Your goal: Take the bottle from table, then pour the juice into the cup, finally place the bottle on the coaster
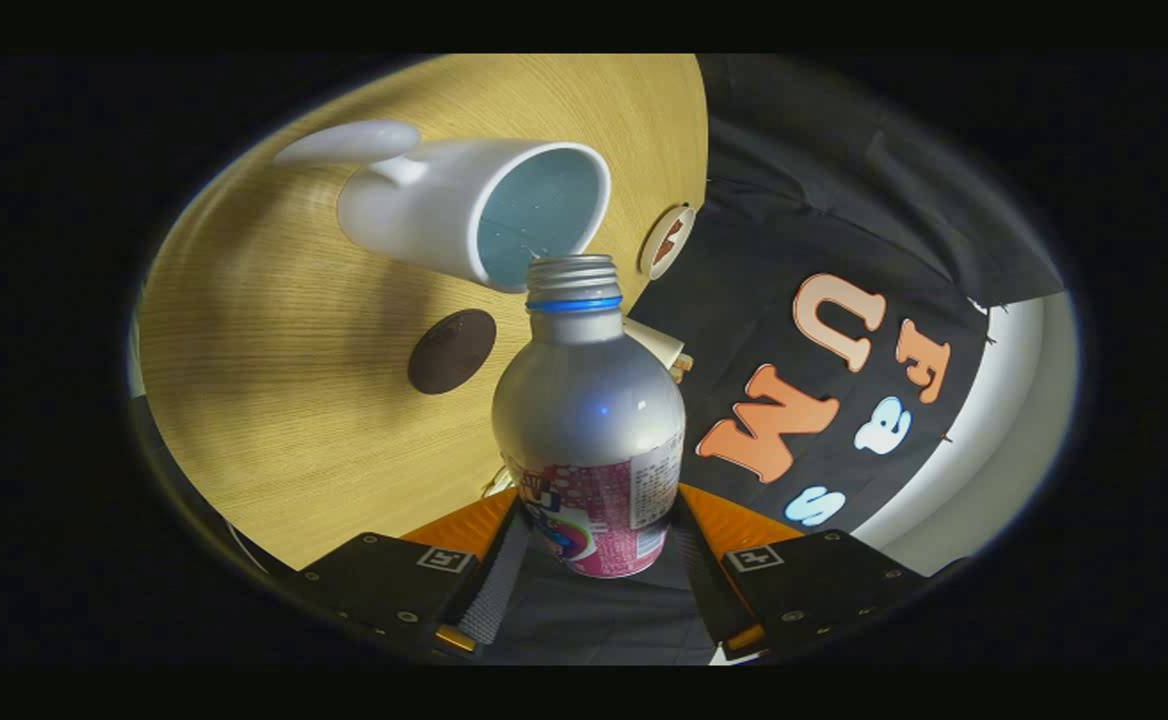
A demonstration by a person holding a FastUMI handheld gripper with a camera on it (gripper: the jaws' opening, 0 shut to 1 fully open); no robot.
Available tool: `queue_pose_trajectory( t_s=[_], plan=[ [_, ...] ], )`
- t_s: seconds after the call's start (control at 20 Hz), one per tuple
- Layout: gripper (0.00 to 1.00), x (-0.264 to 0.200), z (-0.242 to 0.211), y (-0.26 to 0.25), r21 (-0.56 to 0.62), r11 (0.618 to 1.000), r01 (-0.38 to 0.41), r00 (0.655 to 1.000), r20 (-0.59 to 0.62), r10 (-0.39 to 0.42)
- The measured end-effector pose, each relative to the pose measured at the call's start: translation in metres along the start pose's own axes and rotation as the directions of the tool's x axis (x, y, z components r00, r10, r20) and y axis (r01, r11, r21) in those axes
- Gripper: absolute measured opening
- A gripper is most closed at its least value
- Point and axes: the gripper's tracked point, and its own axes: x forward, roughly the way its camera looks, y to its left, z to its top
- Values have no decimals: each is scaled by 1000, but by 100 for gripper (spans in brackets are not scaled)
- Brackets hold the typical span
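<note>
A round, light wood-grain desk (274,400) appears tilted. A silver metal bottle with a threaded open neck, a blue ring and a pink-and-white printed label (589,420) sits between the two fingers of the black claw (594,565), whose padded faces press on its lower body from both sides (the label's small print is too blurred to read). The bottle's mouth points at, and overlaps, the rim of a white ceramic cup with a handle and pale blue inside (474,210), just beyond it. A dark brown round coaster (452,350) lies on the desk beside the bottle's shoulder. A small white-rimmed disc with a brown mark (666,242) sits at the desk's edge.
</note>
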Motion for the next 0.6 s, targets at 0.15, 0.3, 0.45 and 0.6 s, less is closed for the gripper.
queue_pose_trajectory(
  t_s=[0.15, 0.3, 0.45, 0.6],
  plan=[
    [77, 0, 2, -2, -10, 1000, 1, 1000, 7, 0],
    [77, -1, 1, -5, -22, 1000, -3, 1000, -1, 3],
    [76, -1, 0, -7, -50, 999, 0, 1000, -6, 0],
    [76, 1, 0, -9, -72, 997, -5, 1000, -8, 5]
  ],
)
